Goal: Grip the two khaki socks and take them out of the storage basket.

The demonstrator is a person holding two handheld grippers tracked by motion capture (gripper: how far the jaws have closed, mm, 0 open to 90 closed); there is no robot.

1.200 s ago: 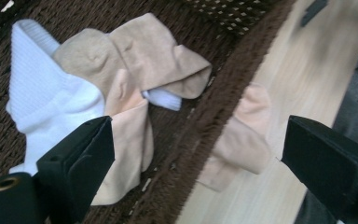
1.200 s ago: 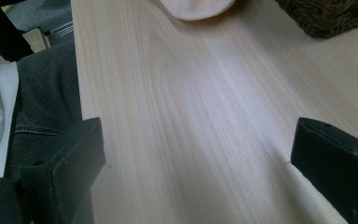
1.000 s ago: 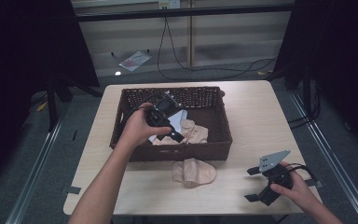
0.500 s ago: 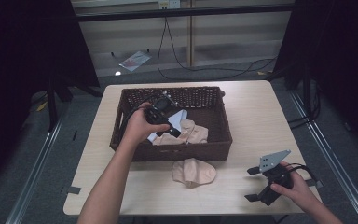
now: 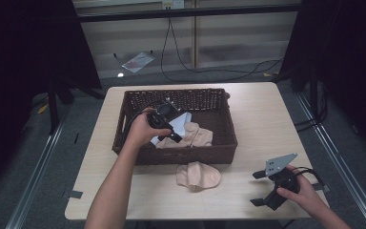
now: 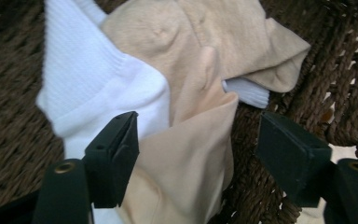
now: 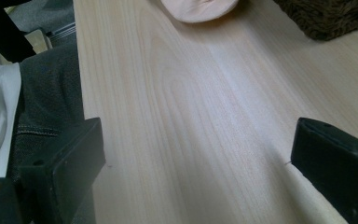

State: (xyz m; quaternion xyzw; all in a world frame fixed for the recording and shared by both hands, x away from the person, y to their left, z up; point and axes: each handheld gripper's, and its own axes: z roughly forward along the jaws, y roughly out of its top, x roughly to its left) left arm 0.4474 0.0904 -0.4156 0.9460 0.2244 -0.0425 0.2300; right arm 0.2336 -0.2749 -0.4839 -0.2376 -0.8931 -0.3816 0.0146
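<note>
A light wooden bench (image 5: 248, 109) carries a dark woven basket (image 5: 221, 131). Just in front of the basket lies a beige sock (image 5: 198, 175). Further right of the basket, the right gripper (image 5: 259, 188) rests near the front edge.

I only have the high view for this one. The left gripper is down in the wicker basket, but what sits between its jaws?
Observer: In the left gripper view, the left gripper straddles a beige sock; its jaws have just been closing, pads not yet pressing.
Operator: Anything beside that sock?
Observer: A white ribbed sock lies partly under it.
Operator: And the right gripper?
Observer: The right gripper has open jaws over bare wooden table.
</note>
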